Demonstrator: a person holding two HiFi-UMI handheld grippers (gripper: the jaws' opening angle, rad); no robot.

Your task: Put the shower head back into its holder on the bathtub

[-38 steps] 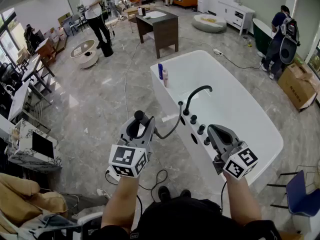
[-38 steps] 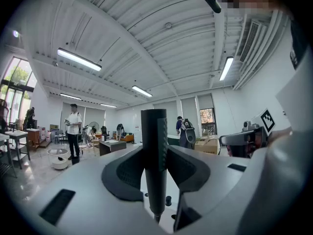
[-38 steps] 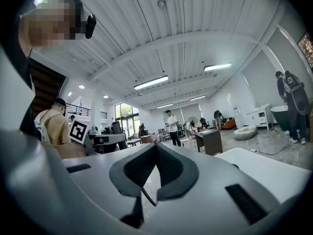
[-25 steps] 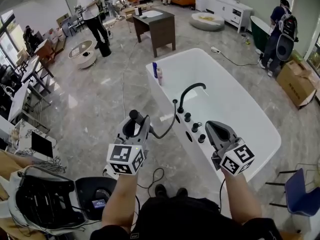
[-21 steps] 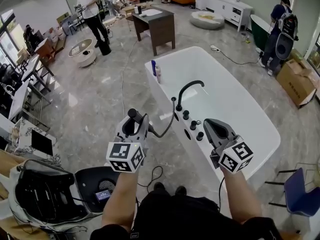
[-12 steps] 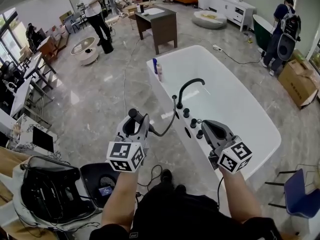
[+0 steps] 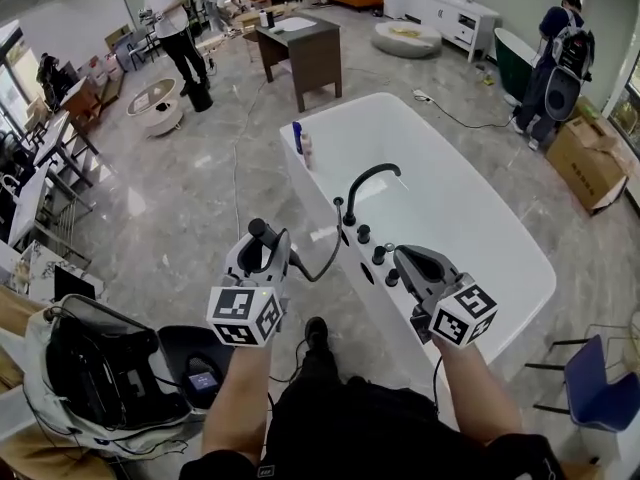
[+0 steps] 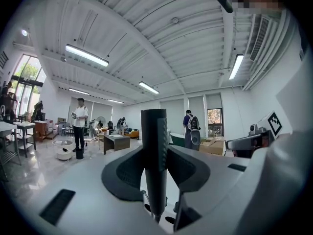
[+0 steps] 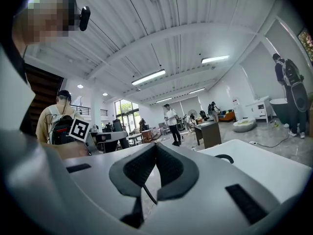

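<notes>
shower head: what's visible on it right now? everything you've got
The shower head is a slim dark stick handset, matte, plastic-looking, with a textured strip down one face. It stands roughly upright, clamped in the left gripper, held over the floor beside the white bathtub, not in any holder. A dark hose leaves its lower end and runs to the tub's rim near the faucet.

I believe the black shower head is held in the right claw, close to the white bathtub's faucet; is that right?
Not quite: the black shower head is held in the left claw, as the left gripper view shows; the right claw is shut and empty. It is close to the white bathtub's faucet.
</notes>
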